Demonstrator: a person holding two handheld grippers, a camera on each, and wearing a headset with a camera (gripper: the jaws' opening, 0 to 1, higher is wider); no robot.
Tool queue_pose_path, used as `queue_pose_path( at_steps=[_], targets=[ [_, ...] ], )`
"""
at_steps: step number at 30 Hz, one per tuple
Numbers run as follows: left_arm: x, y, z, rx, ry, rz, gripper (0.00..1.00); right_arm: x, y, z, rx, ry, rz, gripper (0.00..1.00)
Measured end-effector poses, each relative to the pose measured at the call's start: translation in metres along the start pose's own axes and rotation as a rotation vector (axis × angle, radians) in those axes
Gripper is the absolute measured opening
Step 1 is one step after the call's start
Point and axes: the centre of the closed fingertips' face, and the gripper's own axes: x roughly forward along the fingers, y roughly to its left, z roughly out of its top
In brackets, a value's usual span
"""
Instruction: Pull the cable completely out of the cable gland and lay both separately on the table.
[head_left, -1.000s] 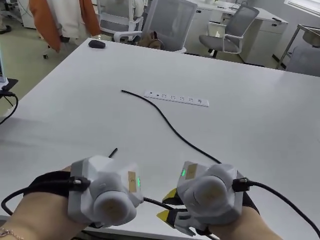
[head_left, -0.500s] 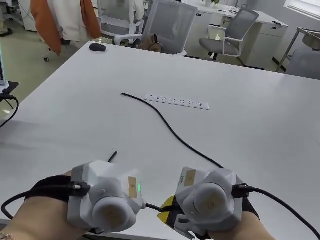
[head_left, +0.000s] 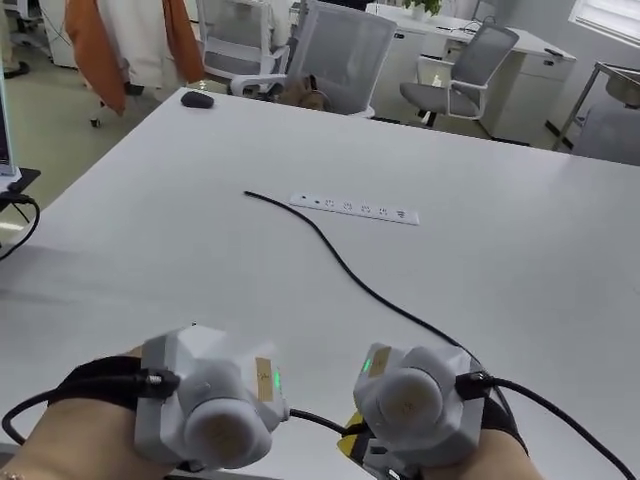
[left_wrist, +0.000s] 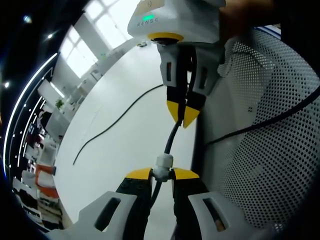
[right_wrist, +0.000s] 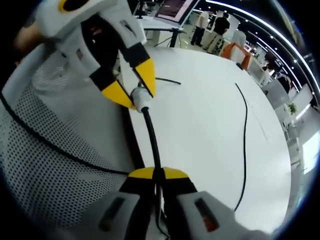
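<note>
Left gripper view: the left gripper (left_wrist: 161, 174) has its yellow-tipped jaws pinched onto the white cable gland (left_wrist: 163, 165), which sits between the tips at 6 o'clock. The black cable (left_wrist: 172, 137) rises from the gland toward 12 o'clock, still threaded through it. Just above, the right gripper (left_wrist: 184, 114) hangs tip-down with its jaws drawn to a point on the cable. Its white housing carries a green light and pale lettering (roughly "RENSC", though the curve of the lens makes it hard to read). At 3 o'clock is a perforated white surface (left_wrist: 260, 125).

In the right gripper view the same hold shows from the other side. The right jaws meet around the cable at 6 o'clock, and the left jaws clamp the gland at 11 o'clock, with a short taut run between them.

In the head view both grippers sit side by side at 6 o'clock, over the near edge of the white table (head_left: 520, 260). The cable trails off toward 11 o'clock, past a white power strip (head_left: 355, 208). A dark mouse (head_left: 197, 99) lies near the far edge at 10 o'clock.
</note>
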Motion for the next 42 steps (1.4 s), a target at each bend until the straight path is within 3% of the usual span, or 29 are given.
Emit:
queue_pose_path(
  at_steps=[5, 15, 19, 20, 23, 25, 32, 38, 42],
  targets=[
    [-0.001, 0.000, 0.001, -0.003, 0.000, 0.003, 0.17, 0.000, -0.007, -0.013, 0.012, 0.066, -0.034, 0.02],
    [-0.002, 0.001, 0.000, -0.005, 0.002, 0.008, 0.17, -0.001, -0.009, -0.019, 0.049, 0.088, -0.041, 0.04],
    [-0.003, 0.001, -0.001, -0.007, 0.005, 0.009, 0.17, 0.001, 0.002, -0.007, 0.088, 0.017, 0.021, 0.14],
    [-0.003, 0.001, -0.001, -0.008, 0.005, 0.008, 0.17, 0.001, 0.001, -0.006, 0.083, 0.012, 0.020, 0.14],
    [-0.004, 0.000, -0.001, -0.004, 0.006, 0.008, 0.17, -0.002, 0.001, 0.014, 0.032, -0.075, 0.009, 0.20],
    [-0.004, 0.001, 0.000, -0.007, 0.003, 0.008, 0.17, -0.004, 0.007, 0.026, 0.000, -0.129, 0.032, 0.19],
    [-0.005, 0.000, 0.002, 0.000, 0.000, 0.007, 0.17, -0.010, 0.021, 0.047, -0.065, -0.226, 0.070, 0.15],
    [-0.003, -0.005, 0.005, 0.017, -0.014, -0.011, 0.17, -0.009, 0.016, 0.041, -0.070, -0.199, 0.056, 0.03],
    [-0.002, -0.005, 0.005, 0.012, -0.020, -0.018, 0.17, -0.007, 0.016, 0.038, -0.043, -0.184, 0.061, 0.03]
  ],
)
